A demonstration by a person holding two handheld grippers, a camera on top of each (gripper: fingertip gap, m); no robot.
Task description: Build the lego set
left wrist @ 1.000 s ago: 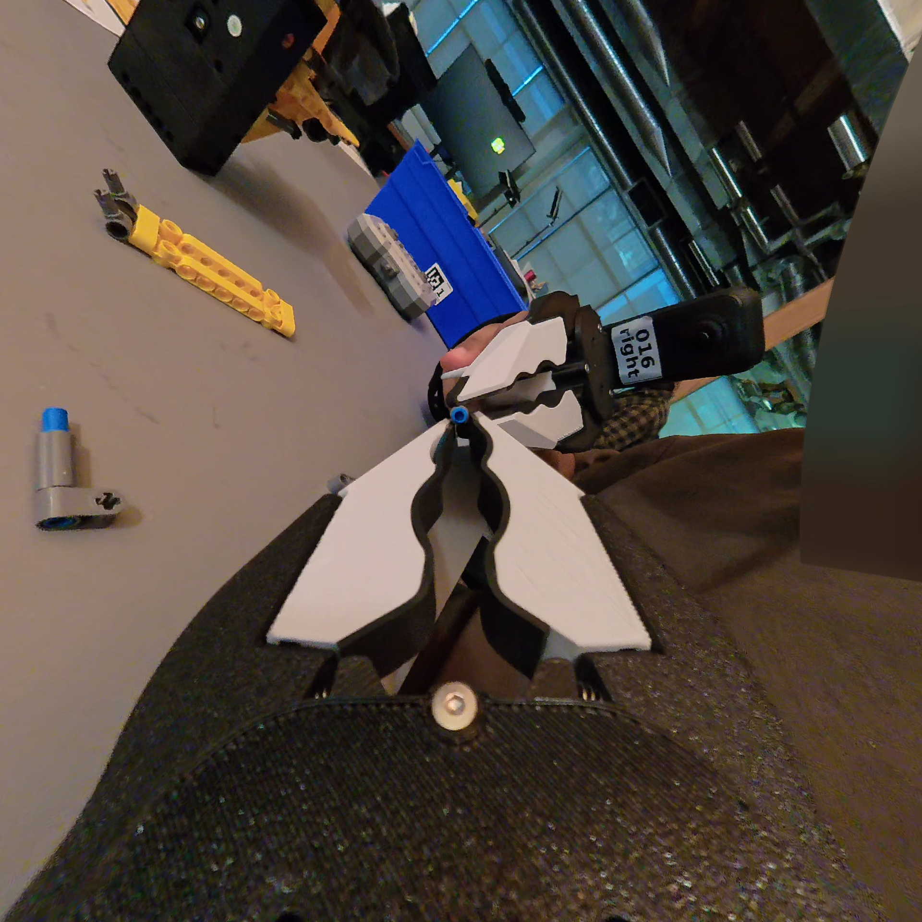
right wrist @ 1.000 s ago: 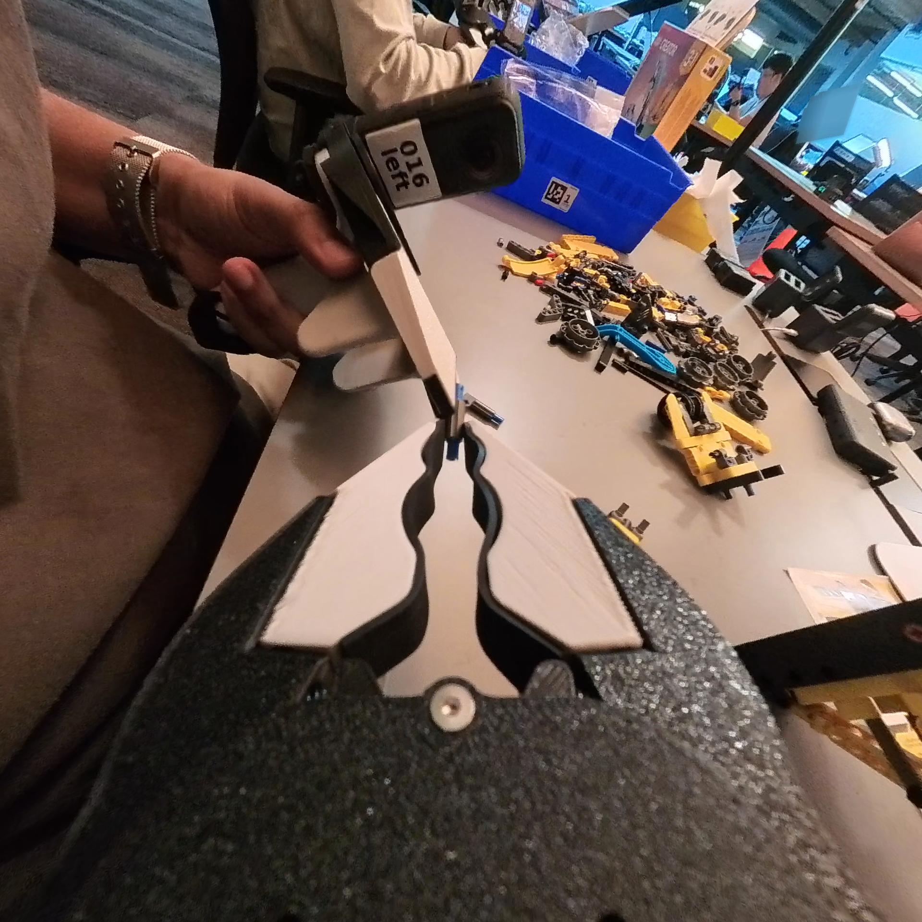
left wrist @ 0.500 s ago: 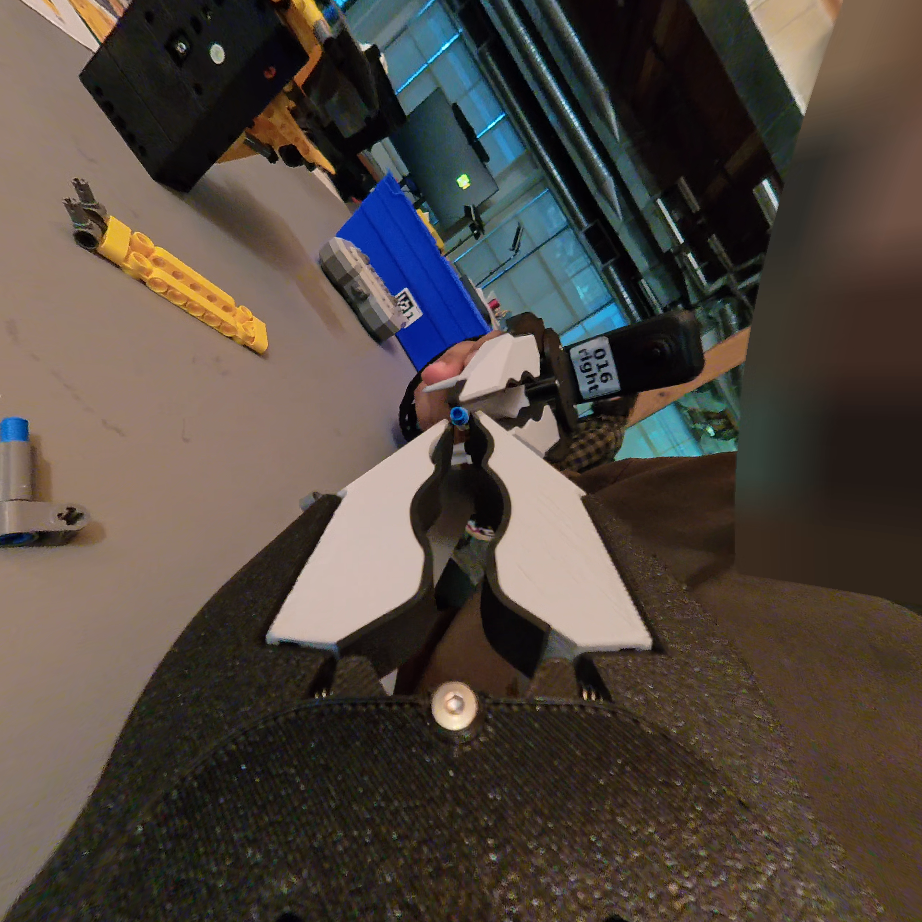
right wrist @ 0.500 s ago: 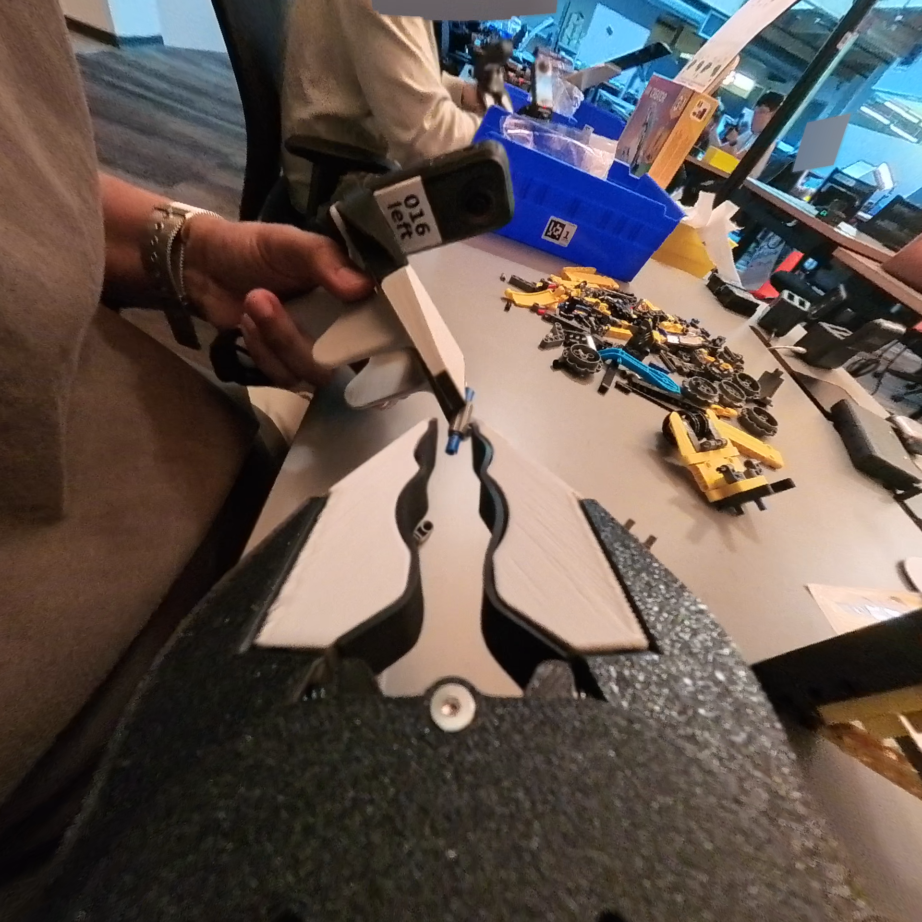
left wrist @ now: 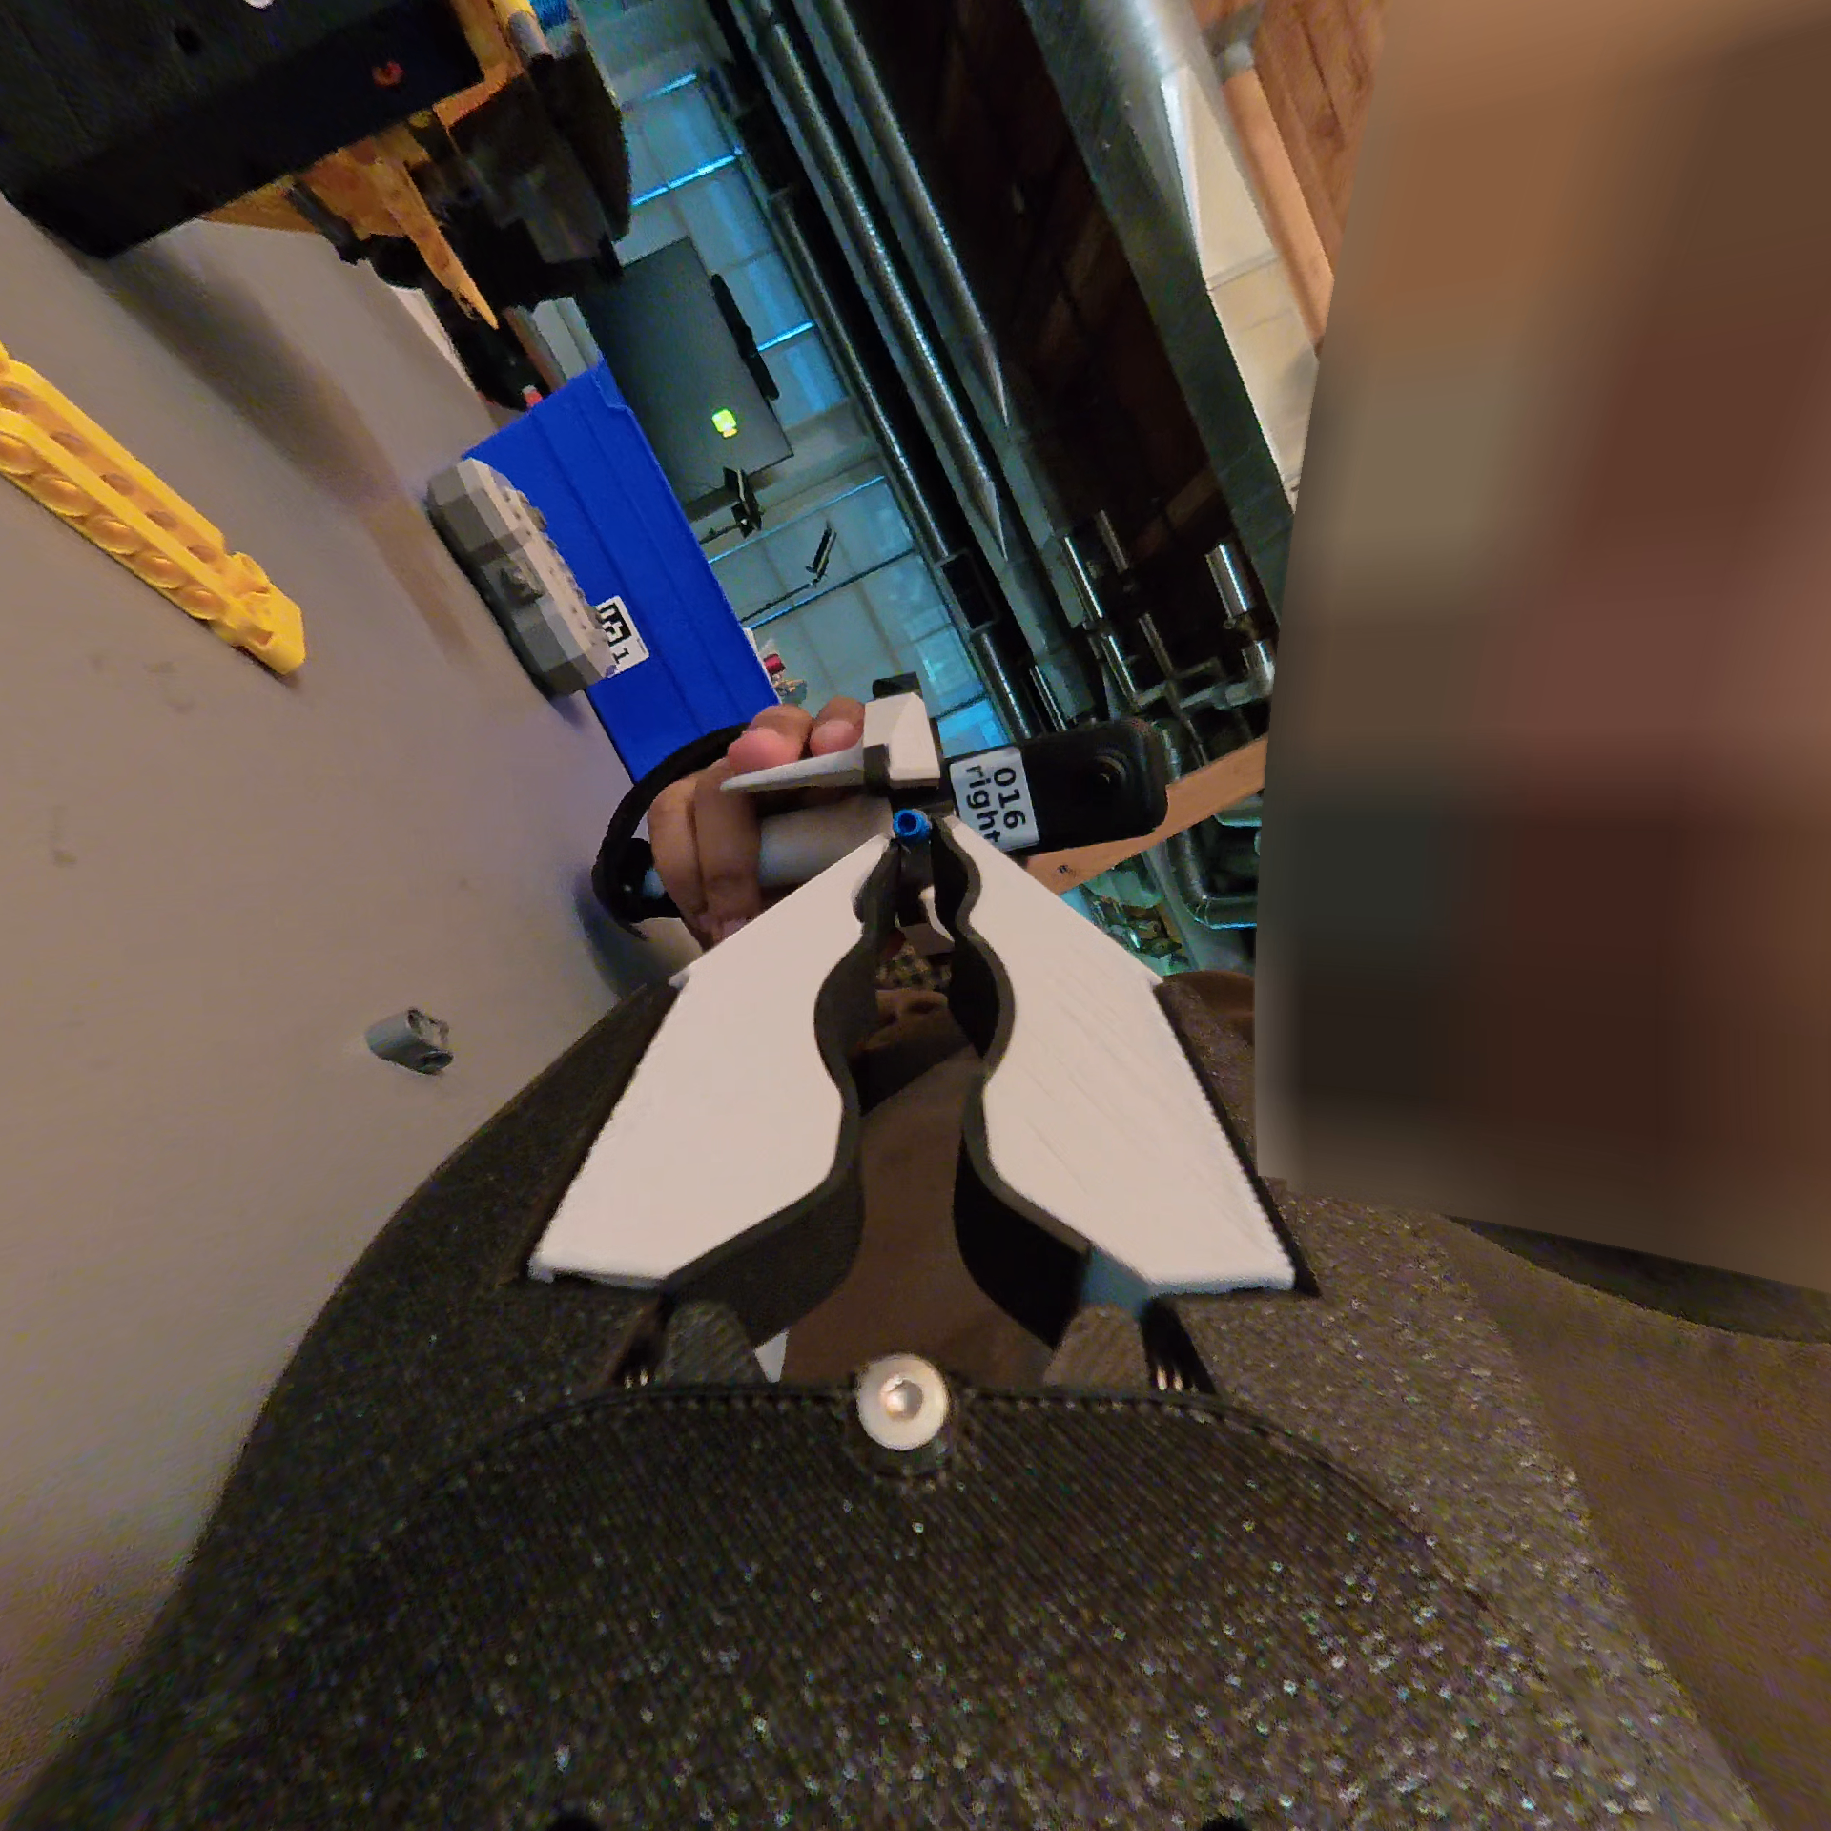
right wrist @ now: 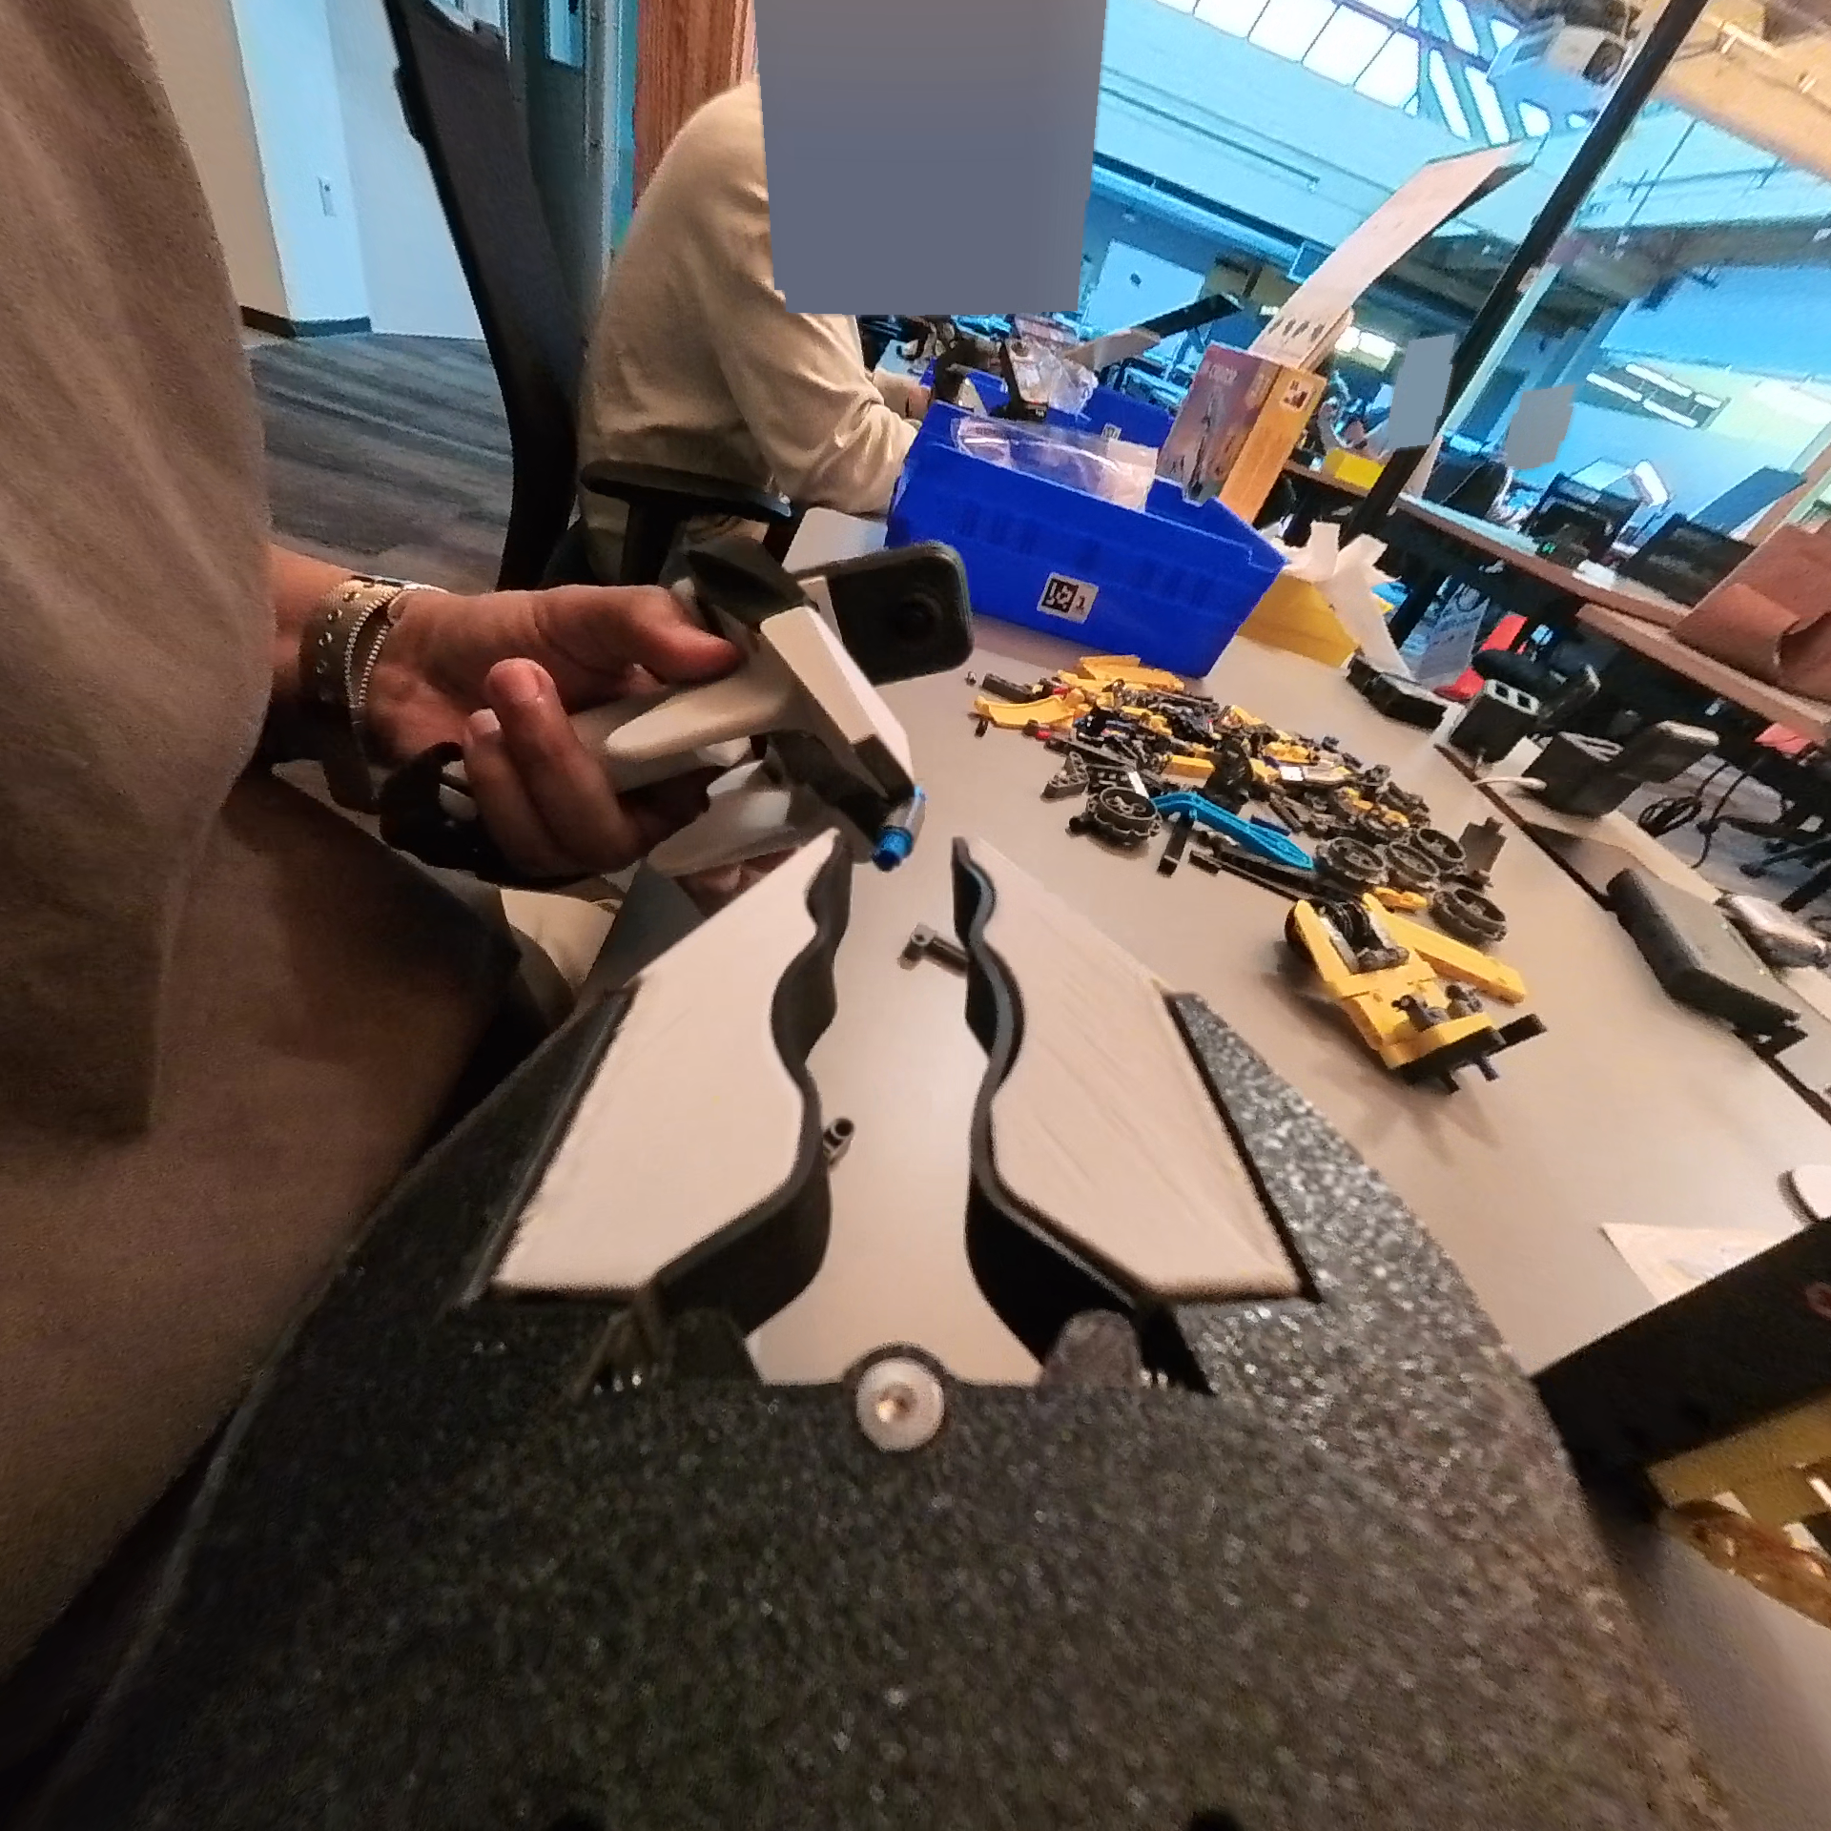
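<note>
L gripper (left wrist: 912,842) pinches blue pin (left wrist: 907,822); R gripper (right wrist: 897,852) empty, brick pile (right wrist: 1238,783) beyond.

Left wrist view: rolled sideways, grey table (left wrist: 228,892) filling the frame's left, ceiling pipes upper centre; looks along its own fingers toward the right gripper (left wrist: 793,783), close, mid-frame. Right wrist view: upright, looking down across the same table (right wrist: 1090,991) toward the blue bin (right wrist: 1080,555), upper centre; left gripper (right wrist: 897,817) close, centre left. Shared: table, blue bin (left wrist: 634,555), blue-tipped pin (left wrist: 907,822) (right wrist: 897,837).
</note>
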